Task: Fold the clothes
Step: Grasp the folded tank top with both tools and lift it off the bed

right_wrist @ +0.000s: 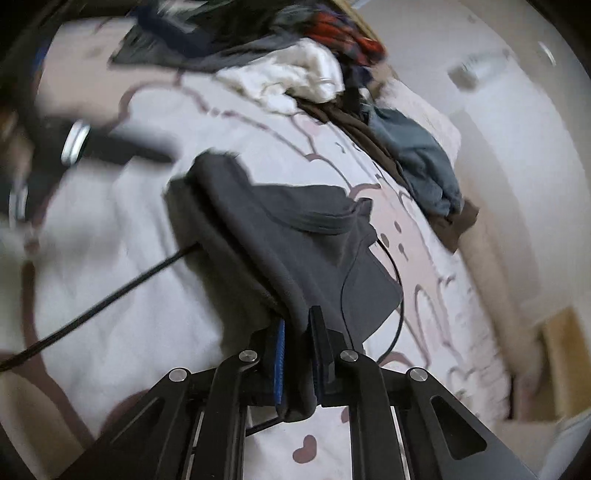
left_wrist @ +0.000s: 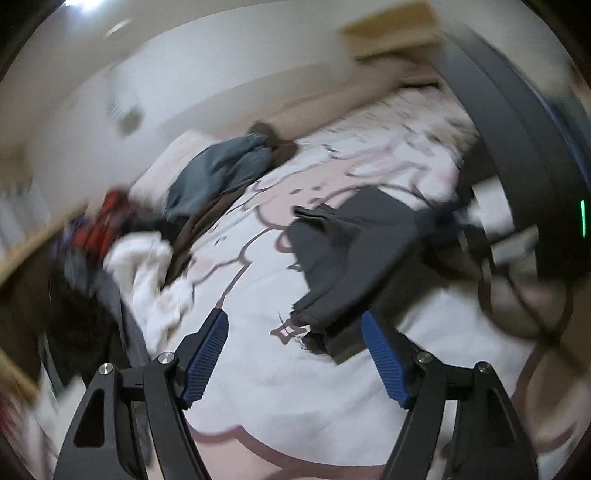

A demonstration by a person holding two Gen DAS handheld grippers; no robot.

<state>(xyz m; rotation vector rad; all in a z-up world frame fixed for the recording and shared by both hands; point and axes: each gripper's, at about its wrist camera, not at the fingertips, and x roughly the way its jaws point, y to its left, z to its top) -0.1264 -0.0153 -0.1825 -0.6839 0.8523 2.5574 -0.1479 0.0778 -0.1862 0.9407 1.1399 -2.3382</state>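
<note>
Dark grey cloth, a folded garment (right_wrist: 295, 236), lies on the white bedsheet (right_wrist: 110, 295) with its pink cartoon outlines and little hearts. The right gripper (right_wrist: 297, 343) is clenched on the garment's near edge, the fabric bunched between its blue-padded fingers (right_wrist: 280, 354) and lifted into a ridge that runs away from the tool. A thin black cord (right_wrist: 391, 295) loops over the garment's right side, and a thicker black cable (right_wrist: 92, 306) trails off to the gripper's left across the sheet.

The left gripper (left_wrist: 295, 347) is released, its jaws spread wide over bare sheet with nothing between them; the same garment (left_wrist: 354, 243) lies just ahead of its right finger (left_wrist: 384, 358), not touching the pads.

Beyond the garment, along the far side of the bed, waits a heap of unfolded clothes: a white piece (right_wrist: 295, 77), something red and dark-patterned (right_wrist: 343, 33), a brown item (right_wrist: 354, 129) and a blue-grey one (right_wrist: 417, 155). A pale wall (right_wrist: 498, 129) stands behind them. Both views are smeared by motion, and no readable writing or label shows anywhere.
</note>
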